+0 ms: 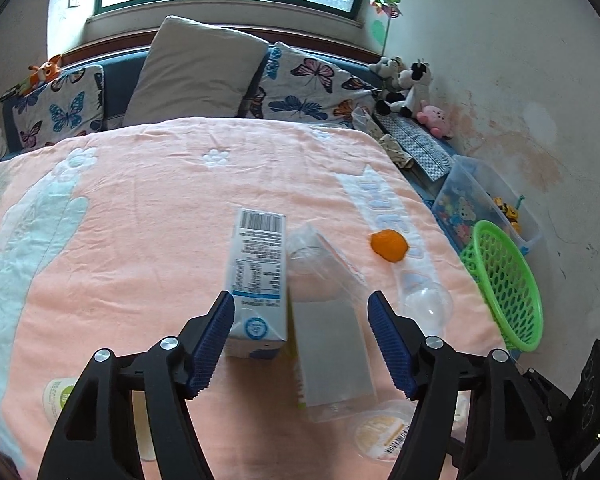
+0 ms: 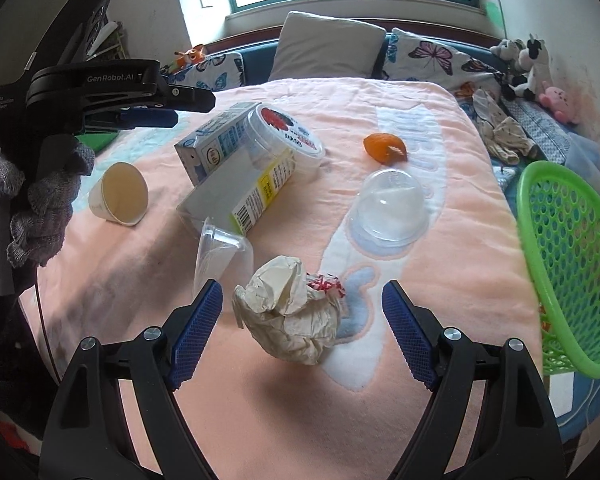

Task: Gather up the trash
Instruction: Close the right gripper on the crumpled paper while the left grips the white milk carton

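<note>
Trash lies on a pink blanket (image 2: 440, 128). My left gripper (image 1: 301, 320) is open above a white milk carton (image 1: 258, 280) and a clear plastic box (image 1: 332, 344). My right gripper (image 2: 302, 308) is open around a crumpled paper wrapper (image 2: 292, 312), with its fingers apart from it. Beyond lie a clear cup (image 2: 220, 256), a clear dome lid (image 2: 390, 208), an orange peel (image 2: 384, 146), a paper cup (image 2: 120, 194), the carton (image 2: 216, 140) and a lidded tub (image 2: 284, 132). A green basket (image 2: 572, 264) stands at the bed's right edge.
Pillows (image 1: 196, 68) and soft toys (image 1: 408, 84) line the headboard under the window. A clear toy bin (image 1: 484, 200) sits by the right wall. The left gripper's body (image 2: 92, 92) and gloved hand (image 2: 40, 208) show at the left of the right wrist view.
</note>
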The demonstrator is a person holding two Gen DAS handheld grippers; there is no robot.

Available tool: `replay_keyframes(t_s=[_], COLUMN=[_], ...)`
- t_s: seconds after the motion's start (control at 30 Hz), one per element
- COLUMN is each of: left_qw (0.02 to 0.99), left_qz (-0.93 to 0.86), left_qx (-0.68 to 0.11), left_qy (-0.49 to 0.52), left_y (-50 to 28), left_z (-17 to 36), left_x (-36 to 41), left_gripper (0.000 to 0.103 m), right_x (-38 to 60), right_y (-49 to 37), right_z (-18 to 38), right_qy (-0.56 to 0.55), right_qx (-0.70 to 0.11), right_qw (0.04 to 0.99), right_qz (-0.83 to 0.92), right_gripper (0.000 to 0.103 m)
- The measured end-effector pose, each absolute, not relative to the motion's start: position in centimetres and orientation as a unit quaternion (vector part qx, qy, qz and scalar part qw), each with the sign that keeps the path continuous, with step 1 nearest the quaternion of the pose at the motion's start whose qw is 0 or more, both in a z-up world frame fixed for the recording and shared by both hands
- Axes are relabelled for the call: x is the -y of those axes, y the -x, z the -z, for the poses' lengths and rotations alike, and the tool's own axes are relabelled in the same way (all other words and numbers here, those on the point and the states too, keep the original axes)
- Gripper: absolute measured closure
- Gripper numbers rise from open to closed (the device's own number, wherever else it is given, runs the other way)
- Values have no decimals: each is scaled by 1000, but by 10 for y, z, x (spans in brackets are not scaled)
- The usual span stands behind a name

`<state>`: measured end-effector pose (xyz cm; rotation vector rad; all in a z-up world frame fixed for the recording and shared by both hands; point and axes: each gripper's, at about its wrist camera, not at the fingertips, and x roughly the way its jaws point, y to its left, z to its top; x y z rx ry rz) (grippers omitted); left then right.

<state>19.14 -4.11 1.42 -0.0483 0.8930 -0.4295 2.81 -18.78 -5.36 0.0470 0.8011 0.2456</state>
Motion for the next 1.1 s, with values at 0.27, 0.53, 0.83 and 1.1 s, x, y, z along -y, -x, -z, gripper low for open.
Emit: replay_keyframes(t_s=[0.27, 0.53, 0.83, 1.1], left_qw=[876, 865, 852, 856], left_qz=[185, 188, 185, 185], left_qx=[-445, -464, -489, -482], left_qy=[20, 21, 29, 31], left_y=[-212, -227, -244, -241], left_z=[0, 12, 28, 27], left_x=[39, 44, 41, 38], left_gripper=[27, 35, 56, 61], right_x=[186, 184, 185, 184], right_y=[-38, -40, -43, -43], right_z=[60, 59, 61, 66], right_qy=[-25, -22, -28, -28], right_qx=[-399, -398, -399, -409], right_qw=[909, 909, 908, 902], right_qz=[-119, -125, -127, -133], right_gripper=[25, 29, 28, 45])
